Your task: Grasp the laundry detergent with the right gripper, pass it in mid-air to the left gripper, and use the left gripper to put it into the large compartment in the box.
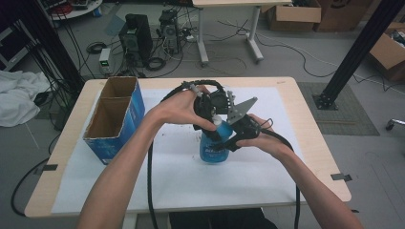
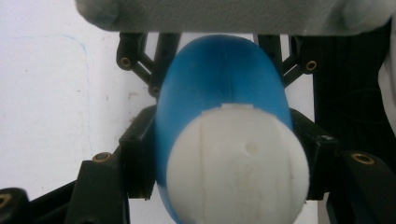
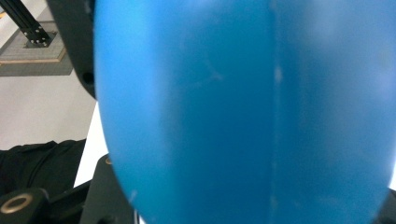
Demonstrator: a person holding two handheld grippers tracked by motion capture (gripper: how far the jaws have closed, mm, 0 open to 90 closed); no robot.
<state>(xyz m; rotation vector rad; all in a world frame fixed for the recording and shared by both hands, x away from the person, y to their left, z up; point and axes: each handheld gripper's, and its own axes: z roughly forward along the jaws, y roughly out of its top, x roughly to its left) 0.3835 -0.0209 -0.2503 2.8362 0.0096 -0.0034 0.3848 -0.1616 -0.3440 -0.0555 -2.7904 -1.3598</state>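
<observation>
Both grippers meet on an upright blue bottle (image 1: 216, 147) mid-table: left gripper (image 1: 210, 125) clamps its white cap (image 2: 238, 165), right gripper (image 1: 228, 139) hugs the body (grip unclear). Cap probably not yet off.

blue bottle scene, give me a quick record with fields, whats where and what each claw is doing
bottle: blue bottle with white cap, upright on the white sheet
left claw: left claw closed on the bottle just below the cap, a jaw on each side
right claw: right claw against the bottle's body; grip not clear
box: open blue cardboard box with two compartments, apart from the bottle, toward the table's left
table: wooden table
</observation>
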